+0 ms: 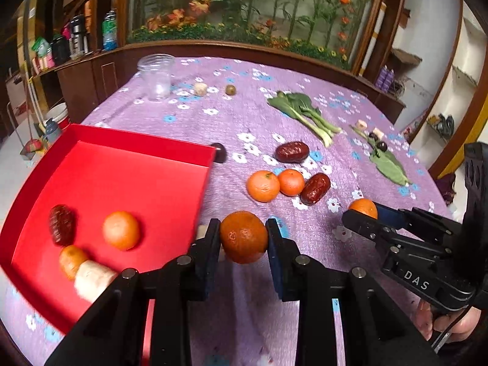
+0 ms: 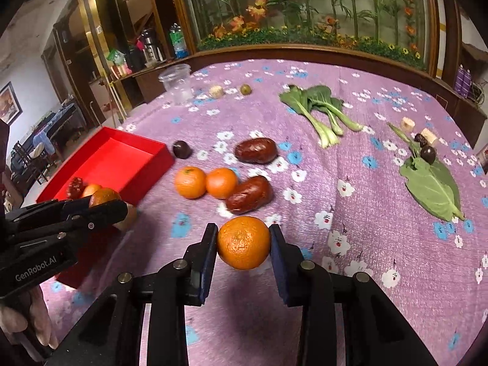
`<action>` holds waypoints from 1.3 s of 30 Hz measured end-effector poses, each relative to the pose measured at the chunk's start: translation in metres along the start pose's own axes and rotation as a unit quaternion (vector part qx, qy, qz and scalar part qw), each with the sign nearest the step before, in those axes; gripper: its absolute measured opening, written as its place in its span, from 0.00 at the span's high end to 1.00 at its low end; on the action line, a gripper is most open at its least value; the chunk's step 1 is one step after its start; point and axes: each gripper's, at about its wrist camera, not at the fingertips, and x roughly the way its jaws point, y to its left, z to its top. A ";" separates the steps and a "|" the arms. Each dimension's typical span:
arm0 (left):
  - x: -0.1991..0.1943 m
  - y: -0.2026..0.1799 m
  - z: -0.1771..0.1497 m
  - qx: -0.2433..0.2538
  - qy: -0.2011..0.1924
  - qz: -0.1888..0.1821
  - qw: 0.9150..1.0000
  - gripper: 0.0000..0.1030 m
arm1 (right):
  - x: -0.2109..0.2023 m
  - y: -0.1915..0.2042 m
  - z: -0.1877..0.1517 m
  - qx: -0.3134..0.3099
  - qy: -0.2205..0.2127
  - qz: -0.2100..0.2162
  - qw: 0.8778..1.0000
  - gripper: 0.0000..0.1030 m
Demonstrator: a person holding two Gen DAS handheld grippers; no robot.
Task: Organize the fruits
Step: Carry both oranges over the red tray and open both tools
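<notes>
A: Which step is this?

B: Mid-carry, I'd say. The left claw [image 1: 243, 237] is clamped on a mandarin [image 1: 243, 237] just beside the red tray [image 1: 137, 140], and the right claw [image 2: 244, 242] pinches another orange [image 2: 244, 242] above the tabletop [image 2: 366, 183].

A: Next?

B: Probably swing left over the tray and let go (gently, they roll).

A home living room: behind the desk [image 2: 381, 244] with its flowered purple cloth stand a wooden cabinet [image 2: 143, 82] holding bottles and a glass-fronted plant display [image 2: 305, 9].
</notes>
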 end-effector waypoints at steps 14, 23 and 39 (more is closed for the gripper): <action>-0.078 0.110 -0.018 -0.128 -0.069 0.063 0.987 0.72 | -0.033 0.069 0.002 -0.048 -0.028 0.035 0.998 0.64; -0.073 0.163 -0.033 -0.169 -0.065 0.118 0.976 0.72 | -0.016 0.116 0.006 -0.077 -0.009 0.068 0.995 0.64; -0.044 0.196 -0.034 -0.179 -0.049 0.130 0.974 0.72 | 0.050 0.186 0.013 -0.126 0.051 0.088 0.987 0.64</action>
